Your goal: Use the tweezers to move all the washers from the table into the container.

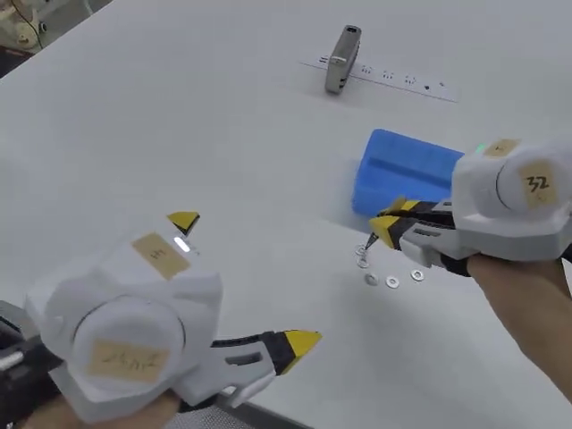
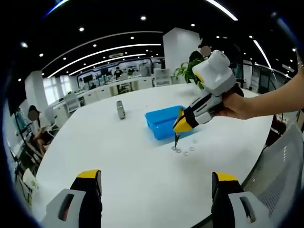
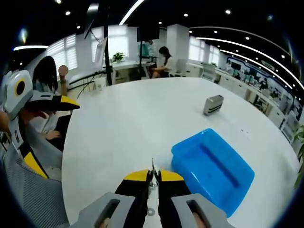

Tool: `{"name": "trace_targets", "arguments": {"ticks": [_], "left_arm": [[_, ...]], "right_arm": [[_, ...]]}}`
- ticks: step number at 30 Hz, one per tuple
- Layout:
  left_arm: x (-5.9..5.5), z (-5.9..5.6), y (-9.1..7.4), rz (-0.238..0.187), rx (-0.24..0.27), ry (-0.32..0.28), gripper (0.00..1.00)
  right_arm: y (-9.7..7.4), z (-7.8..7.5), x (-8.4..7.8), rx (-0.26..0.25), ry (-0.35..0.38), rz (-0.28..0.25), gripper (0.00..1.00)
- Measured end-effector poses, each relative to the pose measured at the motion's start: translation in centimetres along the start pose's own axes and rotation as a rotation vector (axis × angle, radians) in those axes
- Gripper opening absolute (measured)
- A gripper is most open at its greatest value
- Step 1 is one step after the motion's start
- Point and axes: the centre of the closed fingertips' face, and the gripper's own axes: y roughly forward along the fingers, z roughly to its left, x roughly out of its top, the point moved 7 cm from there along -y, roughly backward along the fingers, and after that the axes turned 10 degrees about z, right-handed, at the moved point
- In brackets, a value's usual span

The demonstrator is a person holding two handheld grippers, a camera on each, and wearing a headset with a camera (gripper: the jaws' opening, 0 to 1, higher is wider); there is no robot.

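Observation:
Several small metal washers lie on the white table just in front of the blue container. My right gripper is shut on a pair of tweezers. The tweezers point down, with their tip just above the washer nearest the container. I cannot tell whether the tip holds a washer. My left gripper hovers open and holds nothing, near the front edge and well left of the washers.
A silver metal block stands upright at the back of the table, beside a flat white strip. Bare white tabletop lies left of the container. People sit at desks beyond the table.

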Motion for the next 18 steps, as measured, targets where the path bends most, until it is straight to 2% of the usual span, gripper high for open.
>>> {"name": "trace_targets", "arguments": {"ticks": [12, 18], "left_arm": [[-0.31, 0.07, 0.3, 0.026, 0.011, 0.022, 0.95], [-0.41, 0.02, 0.38, 0.036, 0.012, 0.033, 0.94]], "right_arm": [[0.6, -0.01, 0.21, 0.014, -0.012, 0.011, 0.02], [0.74, -0.25, 0.22, 0.003, -0.021, 0.006, 0.02]]}}
